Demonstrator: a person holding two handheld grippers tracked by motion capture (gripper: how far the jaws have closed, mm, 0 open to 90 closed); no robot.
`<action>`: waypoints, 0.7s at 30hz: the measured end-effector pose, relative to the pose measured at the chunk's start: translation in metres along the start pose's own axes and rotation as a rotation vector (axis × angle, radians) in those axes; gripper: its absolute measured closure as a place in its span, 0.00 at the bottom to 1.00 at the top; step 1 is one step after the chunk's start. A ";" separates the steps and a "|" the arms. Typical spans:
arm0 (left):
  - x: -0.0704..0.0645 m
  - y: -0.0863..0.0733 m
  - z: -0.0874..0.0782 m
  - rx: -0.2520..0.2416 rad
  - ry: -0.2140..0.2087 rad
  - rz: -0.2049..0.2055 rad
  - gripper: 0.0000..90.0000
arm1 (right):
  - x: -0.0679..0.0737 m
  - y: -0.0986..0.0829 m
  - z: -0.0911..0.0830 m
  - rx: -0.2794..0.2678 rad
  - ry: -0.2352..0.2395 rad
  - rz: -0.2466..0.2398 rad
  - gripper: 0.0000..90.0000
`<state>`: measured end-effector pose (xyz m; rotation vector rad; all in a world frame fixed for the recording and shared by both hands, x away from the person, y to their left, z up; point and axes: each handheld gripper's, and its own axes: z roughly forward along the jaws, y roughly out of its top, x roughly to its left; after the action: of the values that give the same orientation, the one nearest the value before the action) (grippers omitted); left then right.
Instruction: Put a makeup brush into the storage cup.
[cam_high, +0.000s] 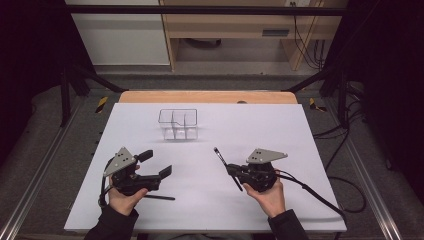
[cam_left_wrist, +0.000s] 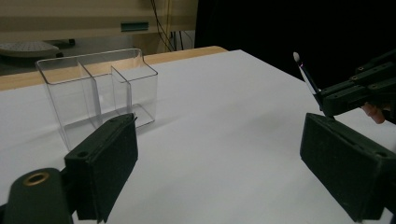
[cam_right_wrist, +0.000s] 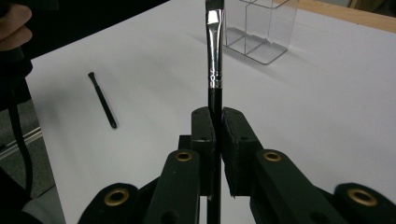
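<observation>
1. White board on a wooden table (cam_high: 210, 96), dark frame and a shelf unit behind. High view: clear divided organizer (cam_high: 178, 124) stands far-centre on the board. Right gripper (cam_high: 231, 169) is clamped on a black makeup brush (cam_high: 220, 157), its tip angled up-left toward the organizer. Left gripper (cam_high: 159, 164) has jaws spread, nothing in them. A second brush (cam_high: 159, 197) lies flat on the board just beside the left hand (cam_high: 122, 199).

2. Left gripper view: both pads wide apart, empty. Organizer (cam_left_wrist: 100, 91) sits ahead-left, upright, compartments empty as far as I can tell. Right gripper (cam_left_wrist: 327, 101) at the far right, with the brush (cam_left_wrist: 306, 74) tip sticking up.

3. Right gripper view: pads pinch the brush (cam_right_wrist: 214, 60) handle low down, and the silver ferrule and bristles extend forward. Organizer (cam_right_wrist: 259, 30) lies beyond and to the right, well apart. Second brush (cam_right_wrist: 102, 100) lies on the board at left.

4. Risks, judged: the grip is near one end, so the long free length could pivot or slip. The tip could catch a thin wall and tip the light organizer or shove it.
</observation>
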<state>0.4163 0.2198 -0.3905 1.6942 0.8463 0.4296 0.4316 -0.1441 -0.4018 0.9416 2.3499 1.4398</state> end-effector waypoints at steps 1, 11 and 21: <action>-0.001 0.000 0.001 -0.005 -0.001 -0.004 0.12 | 0.000 0.000 0.000 -0.007 0.000 0.005 0.93; -0.012 0.006 0.013 -0.014 -0.017 -0.002 0.12 | 0.002 0.000 0.001 -0.035 0.017 0.011 0.93; -0.024 0.017 0.030 -0.036 -0.050 -0.024 0.12 | 0.003 0.003 -0.004 -0.094 0.034 0.023 0.93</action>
<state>0.4255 0.1800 -0.3801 1.6536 0.8166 0.3827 0.4290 -0.1444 -0.3964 0.9296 2.2795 1.5717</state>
